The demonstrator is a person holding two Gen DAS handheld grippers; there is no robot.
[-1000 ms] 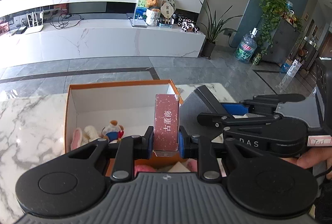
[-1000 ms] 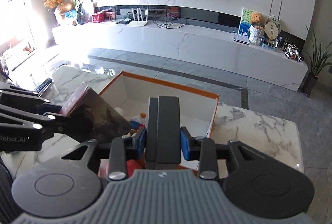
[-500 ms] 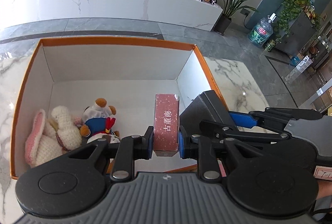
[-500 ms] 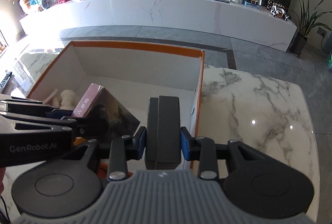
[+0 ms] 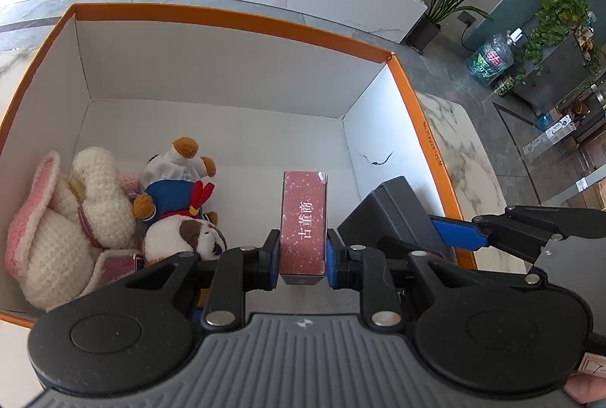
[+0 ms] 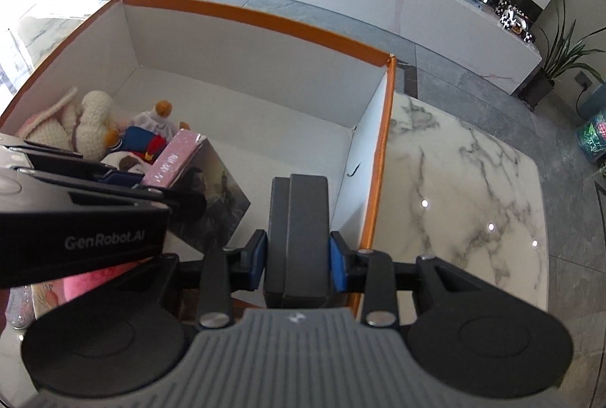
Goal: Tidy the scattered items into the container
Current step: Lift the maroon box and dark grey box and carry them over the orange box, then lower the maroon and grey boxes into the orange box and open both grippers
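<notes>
Both grippers hang over the orange-rimmed box [image 5: 242,25], tilted down to set loads inside: the left gripper [image 5: 303,256] clamps a pink book [image 5: 304,218] beside the plush toys [image 5: 113,211]; the right gripper [image 6: 297,262] grips a dark grey case [image 6: 297,218] near the box's right wall.

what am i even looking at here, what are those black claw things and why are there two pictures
Each picture comes from a wide-angle camera mounted on a hand-held gripper, a two-fingered clamp that a person carries, one in each hand. There is no robot arm.

The left camera shows the left hand-held gripper clamped on a pink box with white lettering. The right camera shows the right hand-held gripper clamped on a dark grey box. Each gripper also appears at the edge of the other's picture.

Both point down into a white cardboard box with an orange rim, standing on a marble table. Soft toys already lie in its left corner.
</notes>
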